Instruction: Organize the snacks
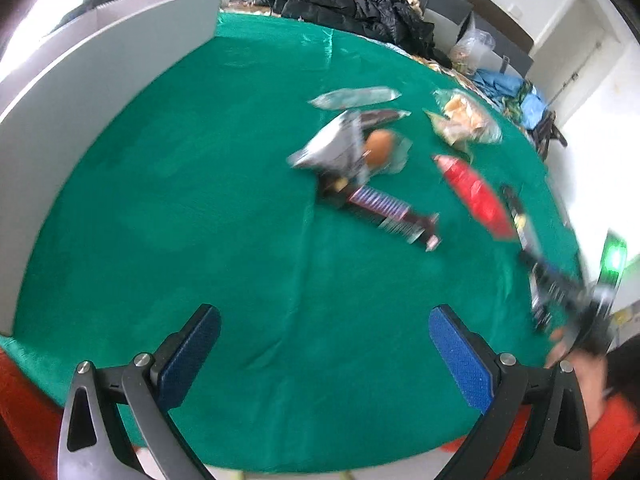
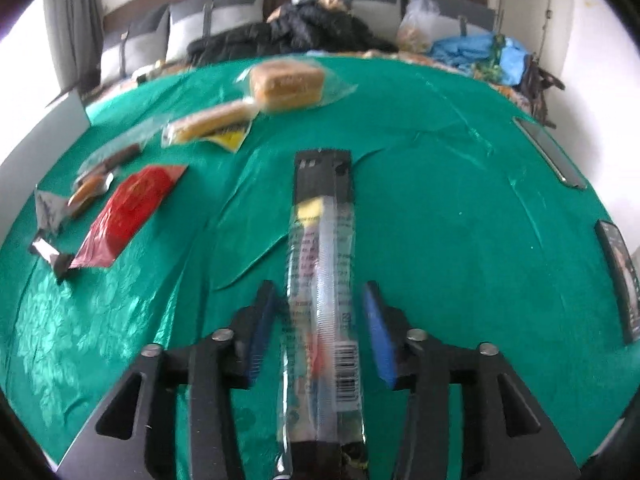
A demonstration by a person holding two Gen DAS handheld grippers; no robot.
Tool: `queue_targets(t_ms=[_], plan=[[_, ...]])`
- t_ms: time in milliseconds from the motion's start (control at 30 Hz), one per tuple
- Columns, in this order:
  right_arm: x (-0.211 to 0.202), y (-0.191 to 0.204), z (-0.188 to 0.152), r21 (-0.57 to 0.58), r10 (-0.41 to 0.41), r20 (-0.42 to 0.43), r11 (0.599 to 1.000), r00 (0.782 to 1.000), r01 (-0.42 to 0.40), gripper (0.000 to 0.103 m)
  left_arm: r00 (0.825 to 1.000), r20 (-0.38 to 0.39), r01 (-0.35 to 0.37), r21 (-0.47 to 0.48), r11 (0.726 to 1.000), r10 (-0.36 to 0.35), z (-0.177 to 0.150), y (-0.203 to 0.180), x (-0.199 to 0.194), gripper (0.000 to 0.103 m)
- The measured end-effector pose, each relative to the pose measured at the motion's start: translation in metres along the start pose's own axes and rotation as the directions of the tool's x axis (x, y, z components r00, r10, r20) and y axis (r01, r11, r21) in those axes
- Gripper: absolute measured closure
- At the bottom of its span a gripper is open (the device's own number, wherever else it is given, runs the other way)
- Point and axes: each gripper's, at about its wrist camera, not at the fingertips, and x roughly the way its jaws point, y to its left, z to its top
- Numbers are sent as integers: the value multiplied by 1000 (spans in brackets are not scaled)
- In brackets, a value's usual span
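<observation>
A long clear-and-black snack packet with a barcode runs lengthwise between the fingers of my right gripper. Green cloth shows on both sides, so the blue pads do not touch it. My left gripper stands wide open over bare green cloth with nothing between its fingers. Ahead of it lie a silver packet, a brown bun, a dark striped packet, a red packet and wrapped bread. The right wrist view also shows the red packet, the wrapped bread and a yellow biscuit packet.
A white box wall stands along the table's left side. Black jackets and bags are heaped on the sofa behind. A phone and a dark device lie near the right edge. A person's orange sleeve is at lower right.
</observation>
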Motion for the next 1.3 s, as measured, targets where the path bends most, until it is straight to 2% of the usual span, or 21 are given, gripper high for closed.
queue_targets(t_ms=[133, 200, 267, 333, 467, 533, 633, 700, 733, 767, 800, 833, 867, 900, 967, 1000, 1033, 1067, 1133, 1233, 1300], plan=[[5, 0, 3, 19, 44, 8, 999, 999, -44, 48, 998, -29, -63, -88, 994, 61, 42, -28, 35, 0], [1, -6, 1, 35, 61, 15, 997, 998, -62, 48, 985, -54, -168, -125, 978, 162, 62, -41, 62, 0], [0, -7, 0, 39, 69, 18, 997, 997, -69, 48, 961, -76, -275, -127, 953, 267, 69, -46, 84, 0], [0, -7, 0, 39, 77, 18, 996, 997, -78, 47, 923, -66, -383, -75, 921, 379, 68, -51, 92, 0], [0, -9, 0, 52, 90, 25, 994, 996, -91, 47, 939, -35, -341, 60, 938, 343, 48, -40, 78, 0], [0, -10, 0, 59, 92, 24, 994, 995, -93, 47, 932, -18, -357, 117, 927, 362, 41, -26, 66, 0], [1, -9, 1, 55, 81, 22, 995, 996, -82, 47, 933, -20, -355, 134, 925, 360, 36, -5, 55, 0], [2, -8, 1, 54, 76, 20, 996, 997, -77, 47, 944, -34, -320, 136, 938, 327, 35, 5, 53, 1], [1, -8, 2, 55, 77, 21, 995, 997, -78, 47, 948, -31, -309, 143, 940, 316, 34, 6, 52, 4], [1, -9, 2, 57, 79, 21, 995, 997, -81, 47, 957, -21, -284, 160, 945, 291, 33, 3, 51, 18], [1, -9, 2, 59, 82, 22, 995, 996, -84, 47, 967, 4, -249, 203, 947, 254, 31, -2, 48, 27], [1, -10, 2, 63, 86, 24, 994, 996, -88, 47, 972, 13, -231, 248, 941, 236, 29, -7, 47, 49], [0, -11, 1, 65, 89, 25, 994, 996, -91, 47, 978, 7, -198, 312, 929, 206, 27, -17, 46, 76], [0, -11, 1, 68, 91, 26, 993, 995, -93, 47, 981, -2, -183, 355, 917, 196, 25, -24, 47, 86], [0, -12, 1, 72, 89, 27, 993, 996, -91, 47, 978, -7, -185, 451, 873, 210, 19, -39, 48, 86], [0, -12, 1, 72, 89, 28, 993, 996, -90, 47, 978, -7, -181, 473, 862, 209, 18, -43, 48, 86], [0, -12, 1, 71, 88, 27, 993, 996, -90, 47, 976, 3, -195, 476, 858, 220, 20, -42, 49, 86], [0, -12, 1, 71, 86, 27, 994, 996, -88, 47, 973, 13, -212, 453, 866, 231, 26, -37, 50, 86], [-1, -12, 1, 70, 83, 27, 994, 996, -85, 48, 971, 16, -229, 359, 905, 239, 44, -18, 52, 86], [-1, -13, 1, 70, 80, 27, 994, 996, -82, 48, 984, 3, -172, 228, 958, 176, 62, 10, 53, 87], [-1, -13, 1, 68, 78, 27, 995, 997, -79, 48, 992, -5, -124, 224, 967, 129, 73, 7, 59, 87]])
